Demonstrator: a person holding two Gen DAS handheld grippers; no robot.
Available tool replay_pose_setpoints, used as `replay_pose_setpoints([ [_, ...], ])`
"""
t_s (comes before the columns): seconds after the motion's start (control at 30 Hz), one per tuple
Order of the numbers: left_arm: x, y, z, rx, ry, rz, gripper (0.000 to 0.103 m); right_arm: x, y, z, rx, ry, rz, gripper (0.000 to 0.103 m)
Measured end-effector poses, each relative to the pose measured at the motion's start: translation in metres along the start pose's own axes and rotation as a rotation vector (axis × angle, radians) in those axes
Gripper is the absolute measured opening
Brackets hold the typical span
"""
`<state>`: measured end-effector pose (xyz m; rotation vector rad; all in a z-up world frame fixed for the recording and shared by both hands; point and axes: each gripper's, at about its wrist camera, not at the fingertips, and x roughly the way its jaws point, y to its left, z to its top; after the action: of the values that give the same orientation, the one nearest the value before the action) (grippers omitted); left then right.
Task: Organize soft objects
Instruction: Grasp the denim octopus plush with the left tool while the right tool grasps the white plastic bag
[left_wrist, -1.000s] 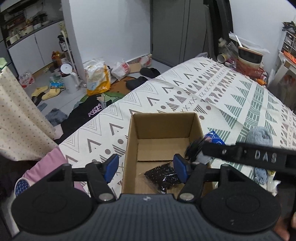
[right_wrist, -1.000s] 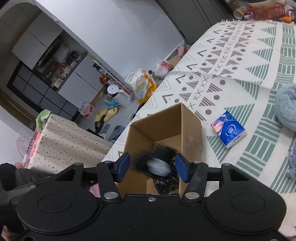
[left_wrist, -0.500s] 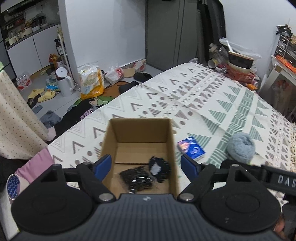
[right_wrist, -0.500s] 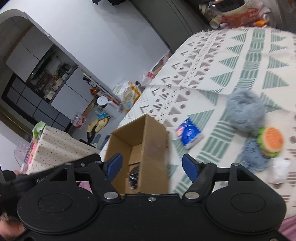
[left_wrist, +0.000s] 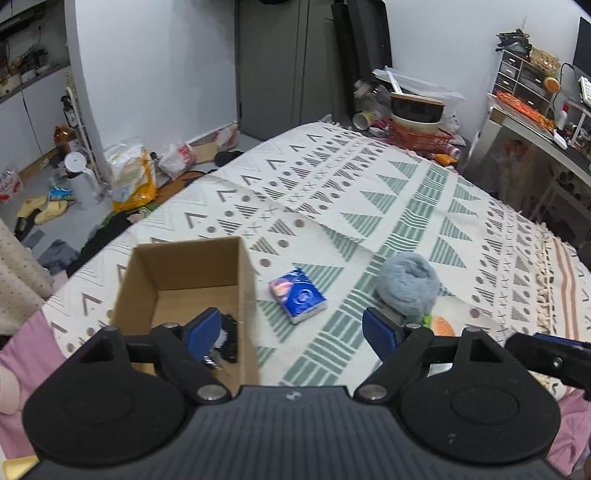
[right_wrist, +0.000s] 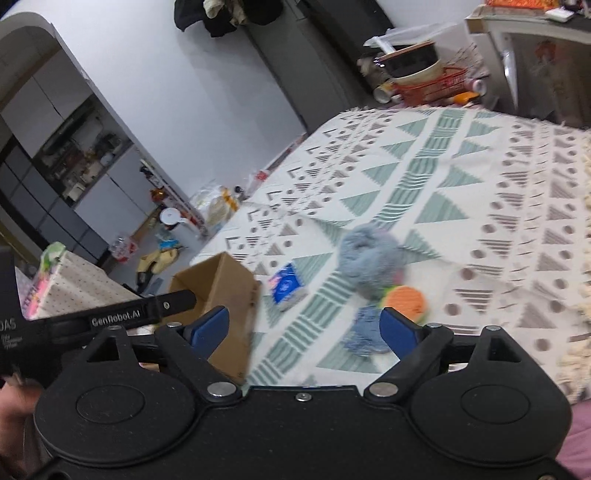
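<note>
The left gripper (left_wrist: 291, 330) is seen with its blue-padded jaws spread wide and nothing held between them, poised above the patterned bedspread (left_wrist: 406, 206). Just ahead of its left finger, an open cardboard box (left_wrist: 184, 280) is set on the cover, and dark soft items (left_wrist: 227, 339) are seen lying on the box floor, partly hidden behind that finger. Ahead of the gap between the fingers, a blue tissue pack (left_wrist: 299, 295) is laid flat on the cloth, close beside the box but apart from it. Ahead of the right finger, a fluffy grey-blue bundle (left_wrist: 408, 284) is found, and an orange and green plush toy (left_wrist: 441, 326) is tucked against its near side. The right gripper (right_wrist: 304, 326) is likewise held wide open and empty. From it, the box (right_wrist: 225, 284) is placed ahead of the left finger, the tissue pack (right_wrist: 286, 286) ahead and slightly left of centre, and the grey-blue bundle (right_wrist: 369, 258) ahead toward the right. The plush toy (right_wrist: 404, 302) is seen just beyond the right finger, touching the bundle, and a small blue knitted piece (right_wrist: 364, 330) is laid just inside that finger, though it is blurred.
</note>
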<state>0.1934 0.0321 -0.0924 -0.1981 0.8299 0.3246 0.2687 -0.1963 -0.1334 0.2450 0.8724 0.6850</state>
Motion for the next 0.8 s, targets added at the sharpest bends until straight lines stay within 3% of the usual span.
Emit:
replay_pose_setpoints([
  [0.13,0.005,-0.010,-0.002,0.000,-0.006,-0.058,0.083,-0.010,-0.012,0.003,0.008,-0.001,-0.058,0.092],
  [0.37,0.018,-0.017,0.003,-0.005,0.006,-0.053,0.082,-0.017,-0.029,0.000,-0.014,0.013,-0.131,0.094],
  [0.6,0.040,-0.025,0.004,0.019,0.011,-0.099,0.082,-0.001,-0.041,-0.004,-0.015,0.054,-0.147,0.093],
  [0.8,0.062,-0.043,0.001,0.088,0.059,-0.158,0.082,0.017,-0.052,-0.010,0.034,0.115,-0.150,0.086],
])
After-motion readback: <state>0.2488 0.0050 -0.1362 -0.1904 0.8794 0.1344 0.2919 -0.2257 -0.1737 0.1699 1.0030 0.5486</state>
